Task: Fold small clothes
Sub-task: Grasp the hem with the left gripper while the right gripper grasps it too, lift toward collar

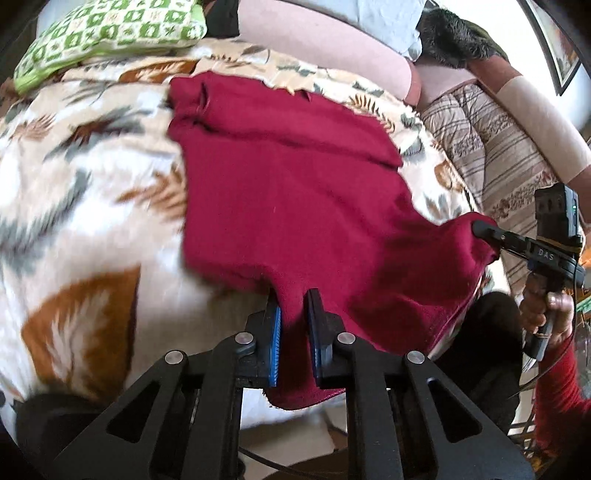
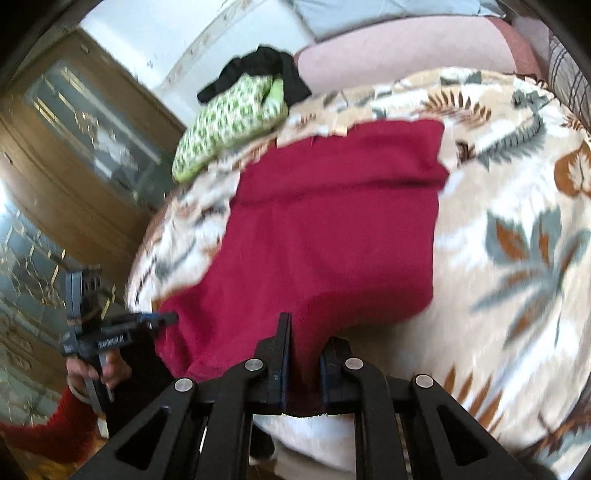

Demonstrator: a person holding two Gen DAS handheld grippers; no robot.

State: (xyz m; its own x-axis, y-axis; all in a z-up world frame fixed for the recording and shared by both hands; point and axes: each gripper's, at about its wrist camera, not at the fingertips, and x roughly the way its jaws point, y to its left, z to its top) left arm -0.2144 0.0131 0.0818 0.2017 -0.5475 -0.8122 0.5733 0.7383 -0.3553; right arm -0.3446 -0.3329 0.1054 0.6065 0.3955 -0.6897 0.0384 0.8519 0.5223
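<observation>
Across a leaf-printed blanket (image 1: 85,206) in cream, rust and grey-green lies the red garment (image 1: 280,177), the largest thing on it. In the left wrist view its long axis runs from about 11 o'clock, where the far end sits with a fold across it, down to about 5 o'clock, where the near hem leaves the blanket and hangs lifted between the two grippers. In the right wrist view the same cloth runs from about 1 o'clock at the far folded end to 7 o'clock at the near edge. The far half rests flat on the blanket; the near edge is raised and stretched.

At 11 o'clock in the left wrist view a green-and-white patterned cushion (image 1: 110,33) sits beyond the garment, apart from it. At 2 o'clock a striped quilt (image 1: 491,147) lies beside the blanket.

The left gripper (image 1: 293,306) has its jaws drawn narrow, clamped on the near hem, with red cloth filling the gap between the blue pads. The right gripper (image 2: 306,332) is likewise pinched nearly closed on the hem, red fabric running down between its fingers. From the left wrist view the right gripper's tip is seen at 3 o'clock biting the garment's corner, held by a hand (image 1: 546,314) with a red sleeve (image 1: 561,387).

White letters on that gripper's body read "DAS". A pale label on the left gripper's body, seen from the right wrist, is too blurred to read.
</observation>
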